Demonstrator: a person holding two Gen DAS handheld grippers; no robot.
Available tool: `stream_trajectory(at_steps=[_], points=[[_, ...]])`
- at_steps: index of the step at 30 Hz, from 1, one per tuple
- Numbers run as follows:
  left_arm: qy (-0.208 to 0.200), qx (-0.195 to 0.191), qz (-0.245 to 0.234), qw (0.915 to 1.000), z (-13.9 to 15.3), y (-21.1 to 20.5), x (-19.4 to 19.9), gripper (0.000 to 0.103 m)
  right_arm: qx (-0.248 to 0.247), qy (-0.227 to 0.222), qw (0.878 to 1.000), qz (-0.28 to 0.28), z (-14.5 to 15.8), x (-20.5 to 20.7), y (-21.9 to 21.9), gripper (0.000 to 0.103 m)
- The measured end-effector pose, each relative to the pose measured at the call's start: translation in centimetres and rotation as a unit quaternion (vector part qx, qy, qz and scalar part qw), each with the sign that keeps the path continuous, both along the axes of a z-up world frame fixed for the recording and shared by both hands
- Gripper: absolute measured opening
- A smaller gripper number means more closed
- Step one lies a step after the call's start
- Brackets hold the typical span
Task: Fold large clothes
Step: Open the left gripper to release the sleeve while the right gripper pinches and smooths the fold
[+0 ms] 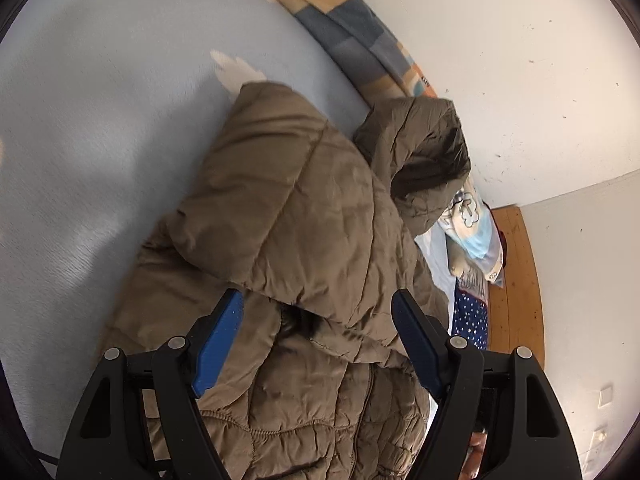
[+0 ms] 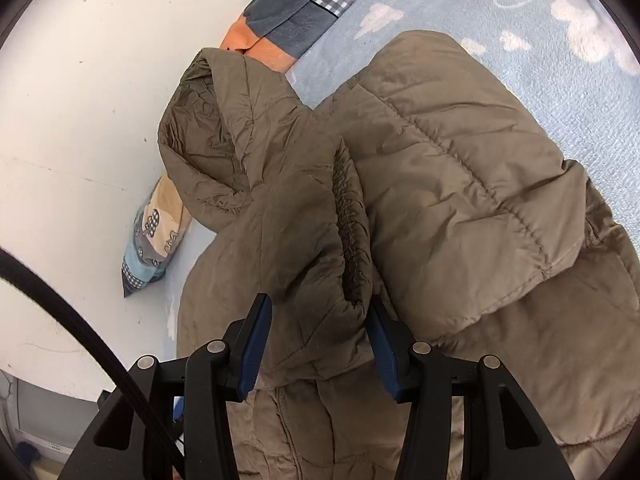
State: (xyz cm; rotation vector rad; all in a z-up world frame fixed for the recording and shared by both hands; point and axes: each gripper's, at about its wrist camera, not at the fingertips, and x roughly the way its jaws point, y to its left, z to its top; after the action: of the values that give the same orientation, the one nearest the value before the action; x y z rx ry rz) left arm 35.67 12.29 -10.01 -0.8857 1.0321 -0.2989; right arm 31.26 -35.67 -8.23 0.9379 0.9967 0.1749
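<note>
Scene: a brown quilted jacket (image 1: pixel 304 240) lies on a pale blue bed sheet (image 1: pixel 100 140), next to a white wall (image 1: pixel 520 80).

Jacket, position: directly ahead of and beneath both tools, its bulk spread across the sheet; the hood (image 2: pixel 208 136) lies farthest from the tools, toward the wall.

Left gripper (image 1: pixel 318 344): jaws stand wide apart above the jacket; a folded edge of padding lies between and under the blue fingers (image 1: pixel 218 344), but neither pad presses on it. Judged open and holding nothing.

Right gripper (image 2: pixel 318 344): jaws partly closed, straddling a sleeve (image 2: pixel 312 240) that ends in an elastic cuff (image 2: pixel 352 232). The cuff end sits between the fingers and seems to touch the right one; whether it is clamped cannot be told.

Surroundings: a patterned blanket (image 1: pixel 360 40) is bunched along the wall beyond the jacket; a printed pillow (image 1: pixel 472 232) lies to the right of the left tool.

Done so far: sleeves and side panels appear drawn in over the body, giving a narrower, layered bundle.

Left to do: probably settling the sleeve flat, tucking the hood in, and folding the bundle across its length.

Stage, as a judgement: roughly midway.
</note>
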Motion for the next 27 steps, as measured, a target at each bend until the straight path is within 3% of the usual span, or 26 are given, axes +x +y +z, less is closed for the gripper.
stream_trajectory(at_steps=[3, 7, 10, 14, 18, 22, 25, 27], points=[[0.003, 0.004, -0.015, 0.9999, -1.0, -0.9, 0.9, 0.075, -0.014, -0.009, 1.0, -0.002, 0.0, 0.2, 0.3, 0.026], [-0.03, 0.051, 0.014, 0.9981, -1.2, -1.2, 1.9, 0.075, -0.036, -0.02, 0.999, -0.004, 0.4, 0.2, 0.4, 0.019], [-0.055, 0.084, 0.034, 0.9944, -0.1, -0.9, 1.8, 0.074, -0.062, -0.032, 0.997, -0.014, 1.2, 0.0, 0.2, 0.017], [-0.077, 0.137, 0.019, 0.9874, 0.9, -1.9, 1.9, 0.065, -0.08, -0.038, 0.996, -0.027, 2.0, 0.0, -0.3, 0.017], [-0.054, 0.159, 0.014, 0.9858, -0.1, -1.8, 2.5, 0.064, -0.126, -0.019, 0.992, -0.024, 1.8, 0.4, -0.2, 0.017], [-0.022, 0.156, 0.017, 0.9874, -1.6, -1.0, 2.4, 0.064, -0.119, 0.018, 0.993, -0.018, -0.4, 1.0, -0.7, 0.017], [-0.016, 0.17, 0.015, 0.9852, -0.7, -1.2, 2.1, 0.065, -0.116, 0.023, 0.993, -0.013, -0.3, 1.1, -1.0, 0.019], [-0.007, 0.183, 0.001, 0.9831, 0.3, -1.8, 1.9, 0.065, -0.111, 0.026, 0.993, -0.009, 0.2, 0.9, -1.1, 0.027]])
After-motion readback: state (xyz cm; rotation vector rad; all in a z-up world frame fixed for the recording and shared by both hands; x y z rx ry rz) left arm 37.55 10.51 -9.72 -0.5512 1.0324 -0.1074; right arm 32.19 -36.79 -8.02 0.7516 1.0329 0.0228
